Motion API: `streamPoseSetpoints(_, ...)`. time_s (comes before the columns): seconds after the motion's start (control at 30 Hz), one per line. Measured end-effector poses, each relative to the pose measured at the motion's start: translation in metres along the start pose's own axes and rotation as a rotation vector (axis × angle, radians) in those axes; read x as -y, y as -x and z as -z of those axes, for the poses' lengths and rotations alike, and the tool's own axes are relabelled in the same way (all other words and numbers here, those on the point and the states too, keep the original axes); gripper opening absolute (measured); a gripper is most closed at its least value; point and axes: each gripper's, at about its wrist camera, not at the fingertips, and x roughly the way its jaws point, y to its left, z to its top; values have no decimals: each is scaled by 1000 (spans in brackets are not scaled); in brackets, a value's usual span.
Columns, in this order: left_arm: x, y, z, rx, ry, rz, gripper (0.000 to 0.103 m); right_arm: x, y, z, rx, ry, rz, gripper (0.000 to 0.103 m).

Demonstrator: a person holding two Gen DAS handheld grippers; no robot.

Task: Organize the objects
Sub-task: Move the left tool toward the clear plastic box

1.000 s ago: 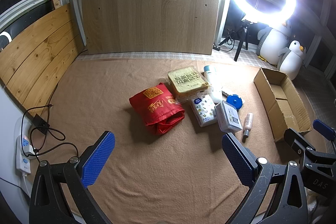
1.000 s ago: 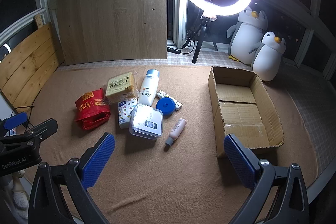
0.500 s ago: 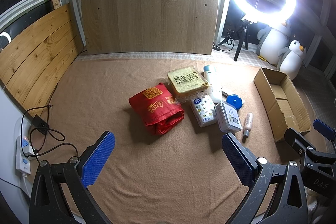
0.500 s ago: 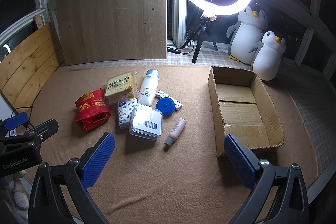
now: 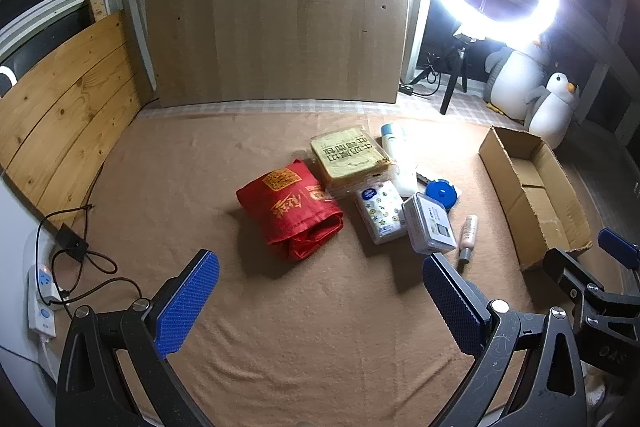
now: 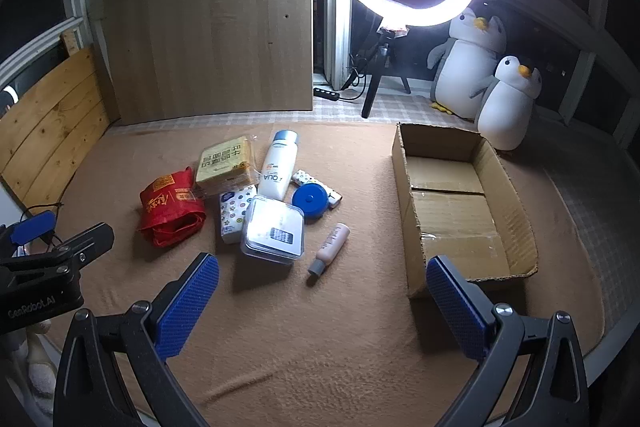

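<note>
Both sets of jaws spread, empty — left gripper (image 5: 320, 303), right gripper (image 6: 322, 303) hover over the brown blanket (image 6: 320, 355). Items clustered touching beside the empty cardboard box (image 6: 460, 203). Risk: the clear plastic case (image 6: 274, 231) overlaps the tissue pack (image 6: 234, 211) — gripping either likely drags its neighbour; the pink tube (image 6: 332, 241) may roll.

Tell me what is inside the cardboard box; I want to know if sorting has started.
The cardboard box shows only its own bare bottom flaps; no item lies in it. Its near wall hides a strip of the floor closest to the camera.
</note>
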Motion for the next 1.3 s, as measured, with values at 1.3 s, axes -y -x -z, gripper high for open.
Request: streamPoseSetpoints(1.3,88,-133,-69,-164,-141,131,87,73,-4,18,-62,-111,70,103)
